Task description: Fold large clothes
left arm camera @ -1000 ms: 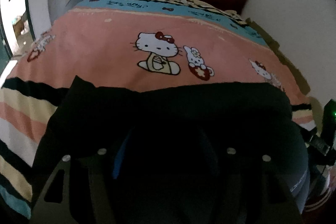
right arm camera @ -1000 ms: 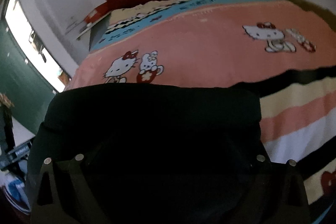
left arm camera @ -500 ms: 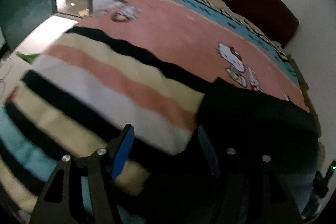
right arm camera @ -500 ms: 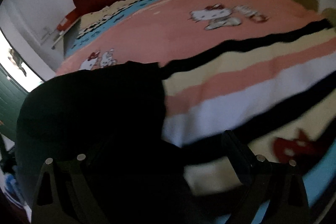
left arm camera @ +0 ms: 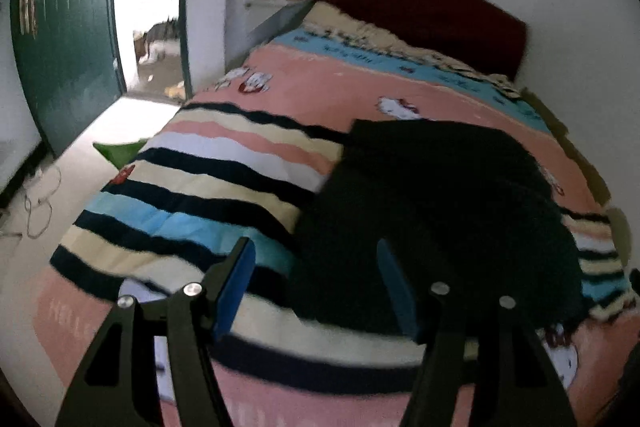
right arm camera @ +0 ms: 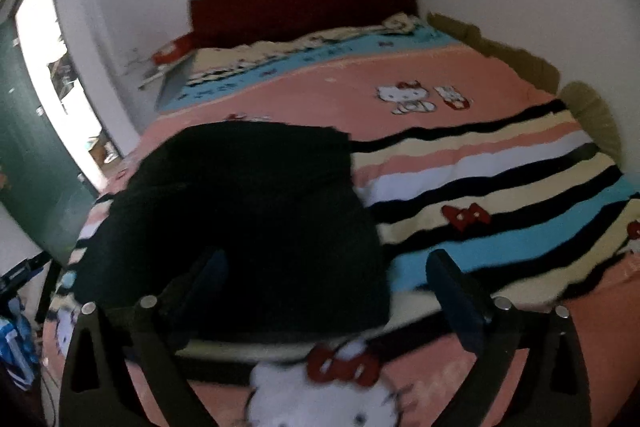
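A large black garment lies folded in a dark block on the bed; it also shows in the right wrist view. My left gripper is open and empty, pulled back above the garment's near left edge. My right gripper is open and empty, above the garment's near right corner. Neither gripper touches the cloth.
The bed carries a pink cartoon-cat blanket with black, cream, white and blue stripes. A dark red headboard stands against the white wall. A green door and an open doorway are at the left, with floor beside the bed.
Both grippers have let go of the black garment, opened and drawn back and upward. The garment now lies flat on the bed. The views have swung outward and widened.
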The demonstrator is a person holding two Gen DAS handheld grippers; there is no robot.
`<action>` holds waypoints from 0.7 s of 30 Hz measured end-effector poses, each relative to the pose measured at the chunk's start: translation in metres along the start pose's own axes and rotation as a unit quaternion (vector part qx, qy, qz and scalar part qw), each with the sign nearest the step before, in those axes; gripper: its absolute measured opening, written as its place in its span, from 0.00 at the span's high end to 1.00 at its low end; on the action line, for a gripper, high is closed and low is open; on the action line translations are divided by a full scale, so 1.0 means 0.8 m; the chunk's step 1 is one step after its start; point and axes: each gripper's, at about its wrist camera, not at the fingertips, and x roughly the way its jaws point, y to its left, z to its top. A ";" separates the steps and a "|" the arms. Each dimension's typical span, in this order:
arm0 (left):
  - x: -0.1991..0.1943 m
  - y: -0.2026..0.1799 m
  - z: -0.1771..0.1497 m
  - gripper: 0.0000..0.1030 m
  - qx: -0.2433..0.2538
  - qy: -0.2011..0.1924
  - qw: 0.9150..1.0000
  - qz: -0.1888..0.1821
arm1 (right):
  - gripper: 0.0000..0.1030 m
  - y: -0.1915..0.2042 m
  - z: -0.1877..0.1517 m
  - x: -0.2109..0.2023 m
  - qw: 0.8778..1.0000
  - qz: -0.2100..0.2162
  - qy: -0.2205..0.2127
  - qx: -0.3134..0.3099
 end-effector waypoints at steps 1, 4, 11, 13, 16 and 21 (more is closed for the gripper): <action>-0.014 -0.008 -0.008 0.40 0.004 -0.010 1.000 -0.001 | 0.01 0.012 -0.013 -0.015 1.000 0.001 -0.004 -0.009; -0.058 -0.035 -0.034 0.36 0.019 -0.040 0.999 0.007 | 0.00 0.045 -0.045 -0.050 0.999 0.004 -0.023 -0.040; -0.141 -0.087 -0.082 0.33 0.057 -0.096 0.994 0.019 | 0.00 0.092 -0.106 -0.119 0.995 -0.001 -0.059 -0.083; -0.159 -0.093 -0.091 0.33 0.059 -0.104 0.993 0.016 | 0.00 0.096 -0.116 -0.134 0.994 -0.001 -0.068 -0.082; -0.181 -0.104 -0.103 0.33 0.069 -0.118 0.990 0.033 | 0.00 0.102 -0.127 -0.154 0.993 0.000 -0.086 -0.084; -0.208 -0.121 -0.118 0.33 0.083 -0.144 0.984 0.059 | 0.00 0.111 -0.142 -0.168 0.989 -0.003 -0.106 -0.104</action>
